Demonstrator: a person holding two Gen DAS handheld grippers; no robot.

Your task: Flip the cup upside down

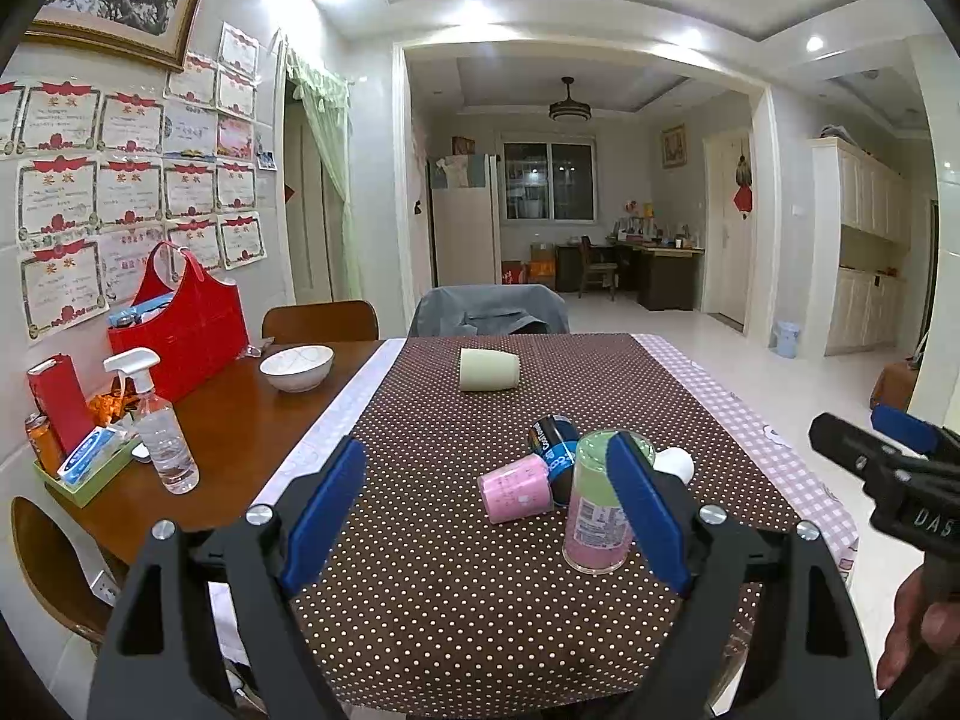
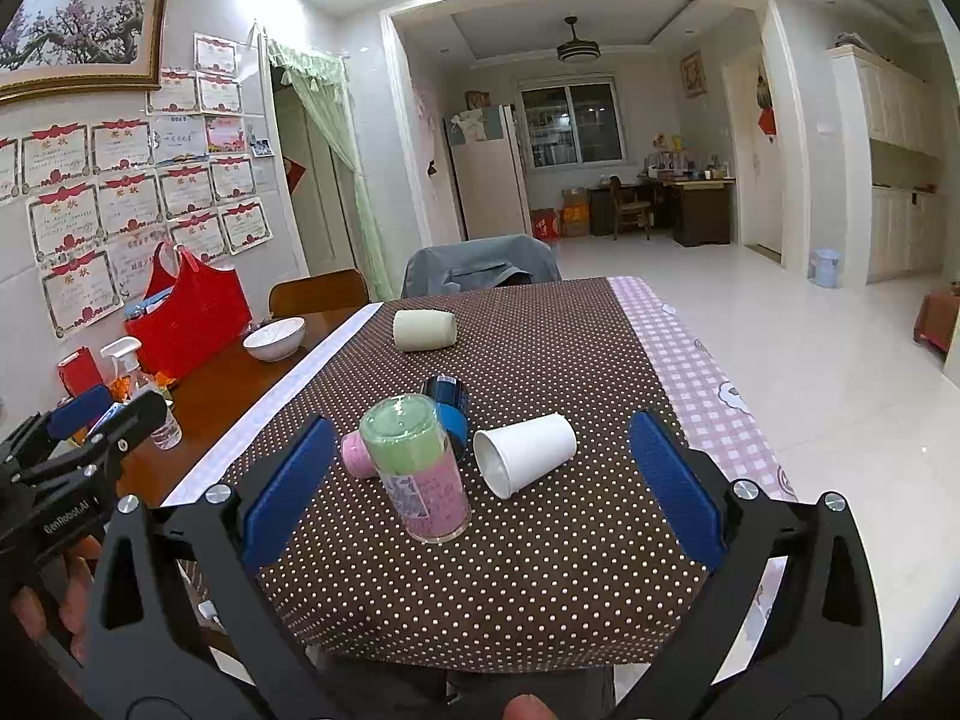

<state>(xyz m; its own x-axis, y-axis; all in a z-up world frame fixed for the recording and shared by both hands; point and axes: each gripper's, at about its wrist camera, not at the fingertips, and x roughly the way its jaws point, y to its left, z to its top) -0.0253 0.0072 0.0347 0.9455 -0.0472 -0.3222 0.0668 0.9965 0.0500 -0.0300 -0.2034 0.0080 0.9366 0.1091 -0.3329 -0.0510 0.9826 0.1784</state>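
Note:
A clear green-and-pink cup stands mouth-down on the dotted brown tablecloth. Around it lie cups on their sides: a pink cup, a dark blue cup, a white paper cup, and a cream cup farther back. My left gripper is open and empty, its right finger in front of the green cup. My right gripper is open and empty, above the near tablecloth; it also shows at the left view's right edge.
To the left on the wooden table stand a white bowl, a spray bottle, a red basket and a tray of small items. Chairs stand at the far end.

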